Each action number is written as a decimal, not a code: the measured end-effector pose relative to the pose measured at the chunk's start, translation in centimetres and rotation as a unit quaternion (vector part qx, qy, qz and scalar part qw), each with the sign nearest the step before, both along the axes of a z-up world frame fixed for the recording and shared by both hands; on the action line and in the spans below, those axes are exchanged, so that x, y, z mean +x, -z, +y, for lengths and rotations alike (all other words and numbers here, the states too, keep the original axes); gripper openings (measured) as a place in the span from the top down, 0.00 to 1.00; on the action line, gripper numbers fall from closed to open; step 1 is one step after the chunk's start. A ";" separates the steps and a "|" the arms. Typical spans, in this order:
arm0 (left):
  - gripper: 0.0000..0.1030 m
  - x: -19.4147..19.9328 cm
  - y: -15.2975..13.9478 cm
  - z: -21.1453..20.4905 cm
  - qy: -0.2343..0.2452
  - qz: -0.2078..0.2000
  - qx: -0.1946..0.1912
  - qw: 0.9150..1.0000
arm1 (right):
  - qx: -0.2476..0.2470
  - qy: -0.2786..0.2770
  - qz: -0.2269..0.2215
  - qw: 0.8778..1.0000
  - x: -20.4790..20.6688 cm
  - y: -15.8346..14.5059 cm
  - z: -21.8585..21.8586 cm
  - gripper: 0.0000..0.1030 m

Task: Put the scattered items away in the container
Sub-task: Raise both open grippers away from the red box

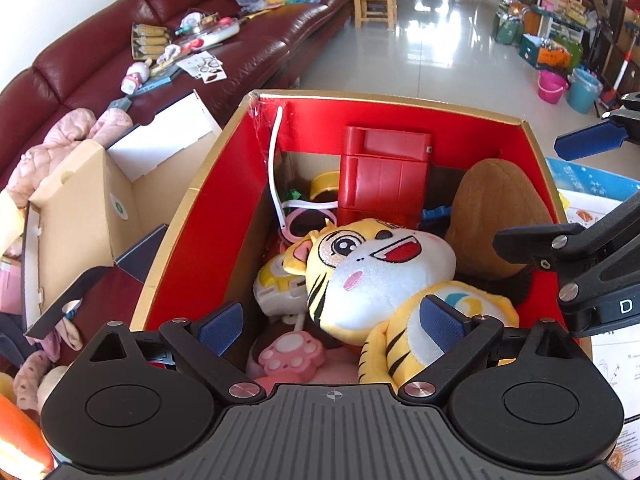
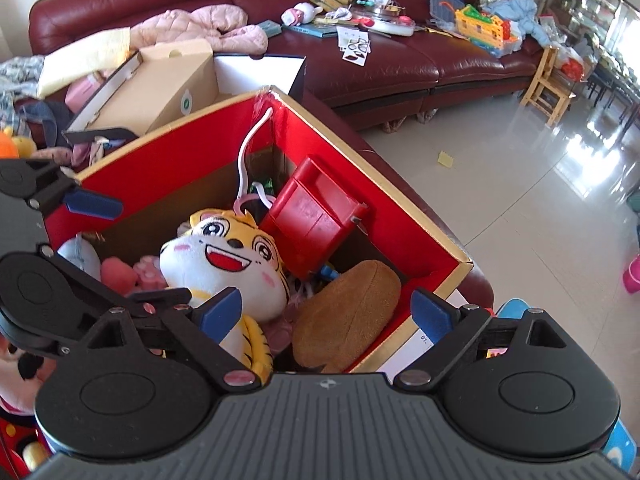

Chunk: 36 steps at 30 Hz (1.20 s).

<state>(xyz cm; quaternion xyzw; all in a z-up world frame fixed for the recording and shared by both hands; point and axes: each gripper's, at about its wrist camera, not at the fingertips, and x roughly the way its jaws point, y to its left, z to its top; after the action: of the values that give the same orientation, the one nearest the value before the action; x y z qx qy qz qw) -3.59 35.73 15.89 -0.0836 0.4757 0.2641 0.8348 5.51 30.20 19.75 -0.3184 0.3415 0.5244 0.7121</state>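
A red box with a gold rim (image 1: pixel 200 240) (image 2: pixel 408 236) holds several toys. A yellow tiger plush (image 1: pixel 380 268) (image 2: pixel 224 256) lies face up on top, beside a red plastic toy (image 1: pixel 384 176) (image 2: pixel 316 216) and a brown plush (image 1: pixel 496 208) (image 2: pixel 348 316). My left gripper (image 1: pixel 332 324) hangs open over the box, its blue pads on either side of the tiger's body without pressing it. My right gripper (image 2: pixel 326 312) is open too, above the tiger's side and the brown plush. Each gripper shows at the edge of the other's view.
A dark red sofa (image 1: pixel 240 52) (image 2: pixel 400 56) behind the box carries scattered toys, papers and a pink jacket (image 2: pixel 200 24). An open cardboard box (image 1: pixel 80 208) (image 2: pixel 168 80) stands left of the red one. A wooden chair (image 1: pixel 374 0) and buckets (image 1: pixel 552 86) stand on the tiled floor.
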 end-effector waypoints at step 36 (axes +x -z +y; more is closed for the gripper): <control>0.02 -0.3 -0.9 -2.3 0.120 0.071 -0.007 0.990 | -0.130 -0.132 -0.087 0.979 -3.6 2.2 1.1 0.07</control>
<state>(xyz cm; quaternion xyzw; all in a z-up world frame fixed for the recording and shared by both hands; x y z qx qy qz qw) -3.90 33.46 16.77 -0.0129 0.5427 0.1635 0.8238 1.86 31.27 17.52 -0.4950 0.2990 0.5350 0.6159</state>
